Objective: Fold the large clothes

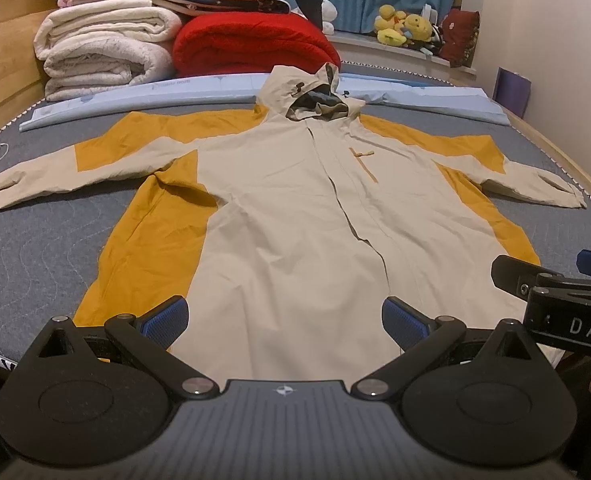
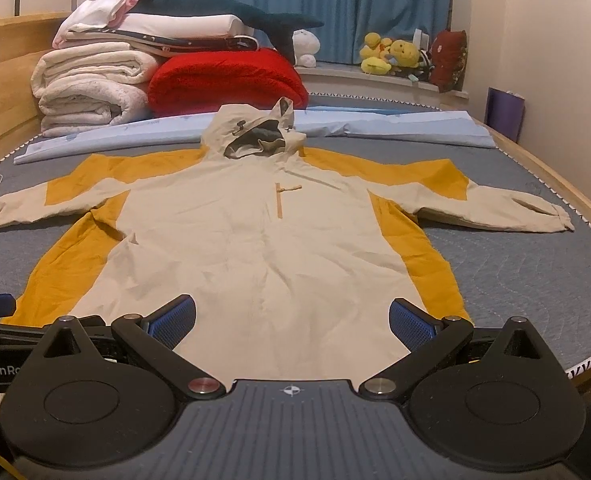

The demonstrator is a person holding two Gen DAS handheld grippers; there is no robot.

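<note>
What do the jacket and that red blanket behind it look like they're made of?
The jacket looks like a thin, matte woven shell, maybe nylon or cotton blend: it lies flat with sharp, crisp creases. The red blanket looks like thick plush fleece: fuzzy, nubbly surface and a soft, rounded fold.

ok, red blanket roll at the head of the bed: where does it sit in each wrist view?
Left wrist: red blanket upper centre-left, behind the jacket's hood.
Right wrist: red blanket upper left of centre, up and left of the hood.
Shared landmark: the white folded quilts stacked directly to its left in both.
</note>
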